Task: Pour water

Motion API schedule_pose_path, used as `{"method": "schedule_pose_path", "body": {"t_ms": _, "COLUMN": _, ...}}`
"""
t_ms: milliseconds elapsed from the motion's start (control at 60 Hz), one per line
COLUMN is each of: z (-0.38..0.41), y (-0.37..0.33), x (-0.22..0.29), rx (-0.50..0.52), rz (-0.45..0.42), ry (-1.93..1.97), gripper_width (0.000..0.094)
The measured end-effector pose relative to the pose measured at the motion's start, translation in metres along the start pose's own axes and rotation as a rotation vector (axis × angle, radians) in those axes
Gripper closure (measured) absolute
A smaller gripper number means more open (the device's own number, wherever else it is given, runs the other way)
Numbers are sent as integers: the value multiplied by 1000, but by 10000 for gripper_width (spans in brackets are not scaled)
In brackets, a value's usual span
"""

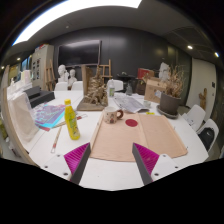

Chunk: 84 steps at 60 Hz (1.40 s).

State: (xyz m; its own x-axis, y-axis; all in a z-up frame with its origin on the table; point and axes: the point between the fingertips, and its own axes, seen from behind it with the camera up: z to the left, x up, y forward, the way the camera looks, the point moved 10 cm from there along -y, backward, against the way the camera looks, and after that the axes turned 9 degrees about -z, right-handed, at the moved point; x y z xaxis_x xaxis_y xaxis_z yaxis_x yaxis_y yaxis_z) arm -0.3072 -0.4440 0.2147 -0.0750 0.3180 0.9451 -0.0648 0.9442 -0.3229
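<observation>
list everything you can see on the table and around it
white round table: 1, white, under everything ahead of the fingers
tan paper sheet: 1, tan, on the table, just beyond the fingers
yellow plastic bottle: 1, yellow, upright, beside the sheet
small dark red disc: 1, dark red, on the sheet
wooden tiered model: 1, brown, far side of the table
white chairs: at least 2, white, beside the table
hand-held gripper: 1, magenta pads, fingers open, holding nothing
</observation>
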Motion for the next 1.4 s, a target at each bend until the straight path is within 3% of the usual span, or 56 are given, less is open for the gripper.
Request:
{"method": "schedule_pose_path", "body": {"t_ms": 250, "z": 129, "y": 94, "x": -15, "rx": 83, "rz": -72, "ry": 12, "gripper_width": 74}}
{"method": "schedule_pose_path", "body": {"t_ms": 517, "z": 196, "y": 209, "x": -24, "rx": 65, "rz": -137, "ry": 22, "gripper_width": 90}}
{"method": "schedule_pose_path", "body": {"t_ms": 617, "z": 205, "y": 238, "x": -28, "rx": 44, "rz": -137, "ry": 46, "gripper_width": 208}}
{"method": "schedule_pose_path", "body": {"t_ms": 717, "z": 206, "y": 257, "x": -29, "rx": 18, "rz": -139, "ry": 53, "gripper_width": 461}}
{"method": "schedule_pose_path", "body": {"t_ms": 933, "z": 205, "y": 263, "x": -26, "rx": 47, "rz": -135, "ry": 68, "gripper_width": 655}}
{"method": "schedule_pose_path", "body": {"t_ms": 1133, "z": 200, "y": 261, "x": -8, "rx": 81, "rz": -115, "ry": 79, "gripper_width": 711}}
{"method": "schedule_pose_path", "body": {"t_ms": 1400, "z": 159, "y": 286, "x": 86, "rx": 201, "rz": -170, "ry": 539, "gripper_width": 712}}
